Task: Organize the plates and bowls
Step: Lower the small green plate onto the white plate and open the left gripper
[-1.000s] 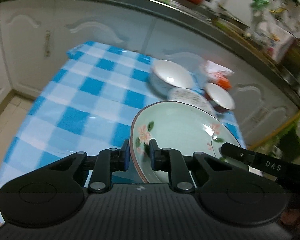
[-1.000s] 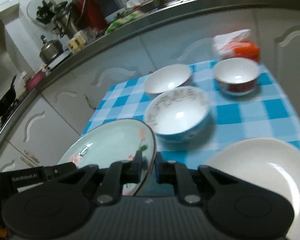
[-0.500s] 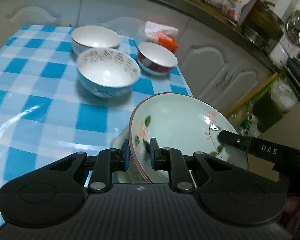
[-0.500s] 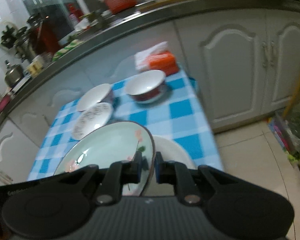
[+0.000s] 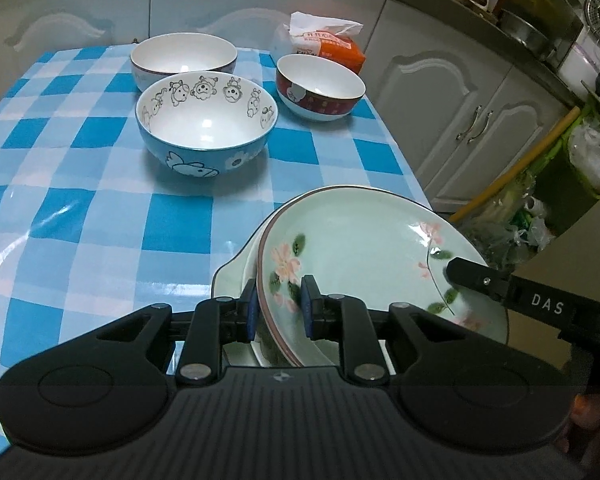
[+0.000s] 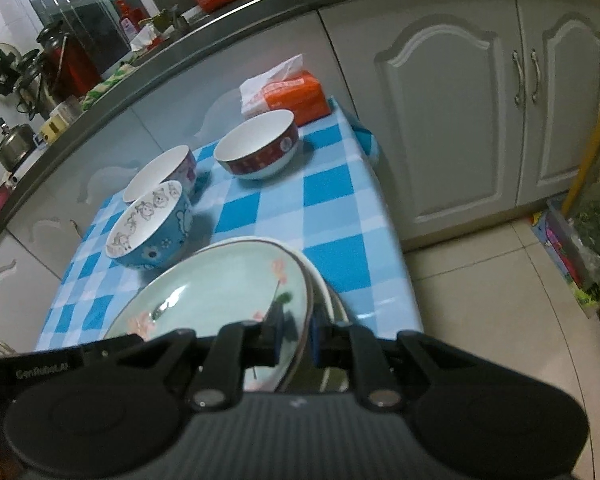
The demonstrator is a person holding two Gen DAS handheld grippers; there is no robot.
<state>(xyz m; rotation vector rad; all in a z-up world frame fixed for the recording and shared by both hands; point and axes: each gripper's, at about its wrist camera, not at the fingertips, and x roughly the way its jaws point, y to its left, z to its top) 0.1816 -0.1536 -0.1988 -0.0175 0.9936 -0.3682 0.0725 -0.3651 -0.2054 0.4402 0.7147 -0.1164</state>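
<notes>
A pale green plate with pink flowers rests tilted on a white plate at the near right corner of the table. My left gripper is shut on its near left rim. On the opposite rim my right gripper is shut too, and one of its fingers shows in the left wrist view. Farther back stand a blue cartoon bowl, a white bowl and a red bowl, all upright and empty.
A blue checked cloth covers the table. An orange tissue pack lies at the far right corner. Grey cabinets run behind and to the right. The table's right edge drops to a tiled floor.
Both grippers carried the green plate to the right across the table and lowered it onto the white plate. The bowls kept their places.
</notes>
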